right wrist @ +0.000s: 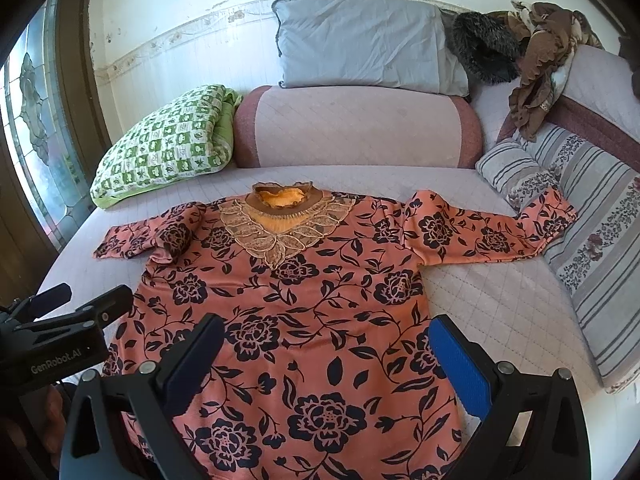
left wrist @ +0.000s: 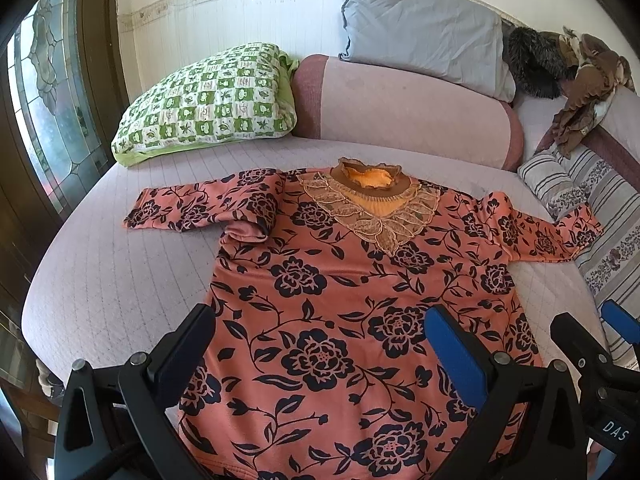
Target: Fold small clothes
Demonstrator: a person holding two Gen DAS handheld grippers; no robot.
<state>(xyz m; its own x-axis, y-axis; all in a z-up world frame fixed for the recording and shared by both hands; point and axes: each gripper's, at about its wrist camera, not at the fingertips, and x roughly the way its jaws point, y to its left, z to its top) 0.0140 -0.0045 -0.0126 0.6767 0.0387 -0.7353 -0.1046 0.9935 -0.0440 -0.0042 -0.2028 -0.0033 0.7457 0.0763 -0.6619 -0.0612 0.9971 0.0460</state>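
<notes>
A salmon-orange top with dark flower print (left wrist: 340, 300) (right wrist: 312, 300) lies flat, front up, on the quilted sofa seat, lace collar (left wrist: 370, 200) toward the backrest. Its left sleeve (left wrist: 192, 208) is bent back on itself near the shoulder; its right sleeve (right wrist: 492, 232) stretches out onto a striped cushion. My left gripper (left wrist: 320, 336) hovers open over the lower body of the top, nothing between its fingers. My right gripper (right wrist: 326, 348) is also open above the hem area, holding nothing. Each gripper shows at the edge of the other's view.
A green checked pillow (left wrist: 208, 108) lies at the back left, a grey-blue pillow (left wrist: 420, 28) on the backrest (left wrist: 400, 104). Striped cushions (right wrist: 592, 264) line the right side, with a dark furry item and brown clothes (right wrist: 536, 72) behind. A stained-glass window (left wrist: 52, 100) is at left.
</notes>
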